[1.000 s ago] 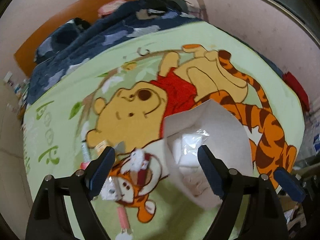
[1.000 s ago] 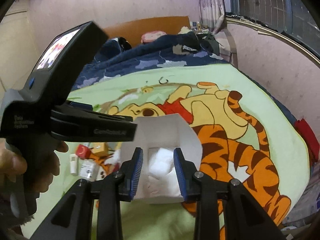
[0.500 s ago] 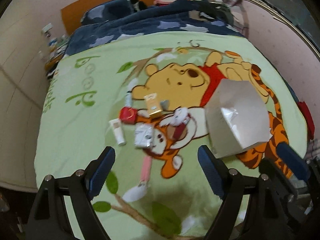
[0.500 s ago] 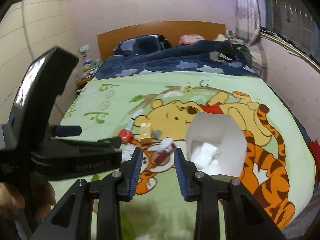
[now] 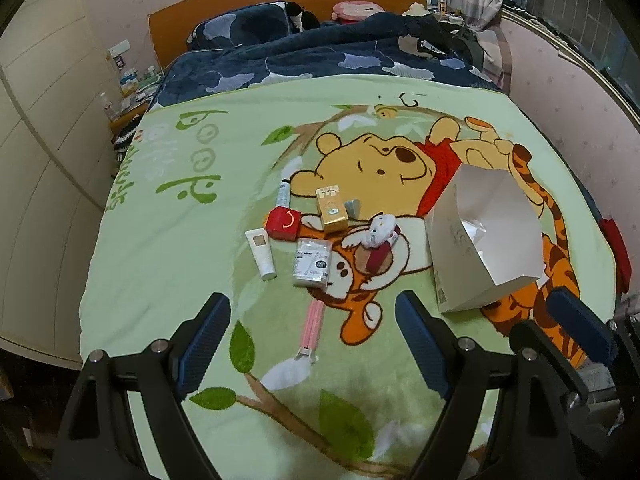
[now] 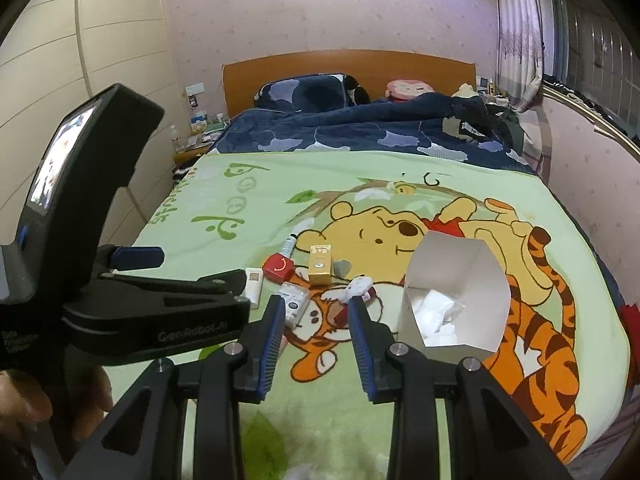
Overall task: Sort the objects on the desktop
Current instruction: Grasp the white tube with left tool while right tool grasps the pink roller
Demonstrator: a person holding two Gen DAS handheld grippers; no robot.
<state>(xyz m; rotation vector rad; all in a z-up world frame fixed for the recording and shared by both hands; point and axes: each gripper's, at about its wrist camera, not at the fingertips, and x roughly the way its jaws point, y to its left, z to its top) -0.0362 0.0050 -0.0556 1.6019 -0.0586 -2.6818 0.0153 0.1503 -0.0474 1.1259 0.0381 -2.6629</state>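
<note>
Small items lie on a green cartoon blanket (image 5: pixel 168 264): a red box (image 5: pixel 283 223), a yellow box (image 5: pixel 331 214), a cream tube (image 5: pixel 262 253), a clear swab pack (image 5: pixel 313 263), a pink toothbrush (image 5: pixel 312 328), a white plush toy (image 5: pixel 380 232) and a slim tube (image 5: pixel 283 194). To their right an open white paper box (image 5: pixel 486 240) holds crumpled white wrapping (image 6: pixel 434 312). My left gripper (image 5: pixel 314 344) hangs open above the blanket's near part, holding nothing. My right gripper (image 6: pixel 316 340) is partly open and empty, back from the items, with the white box (image 6: pixel 456 300) to its right.
A dark blue duvet (image 5: pixel 320 60) and pillow (image 6: pixel 304 92) cover the far half of the bed against an orange headboard (image 6: pixel 348 64). A cluttered nightstand (image 5: pixel 128 96) stands far left. A hand (image 6: pixel 24 408) holds the left gripper's body (image 6: pixel 100 240). A pink wall runs along the right.
Both grippers have pulled back and up from the white box, so the whole spread of items shows. The right gripper's jaws have widened slightly; the left's stay wide.
</note>
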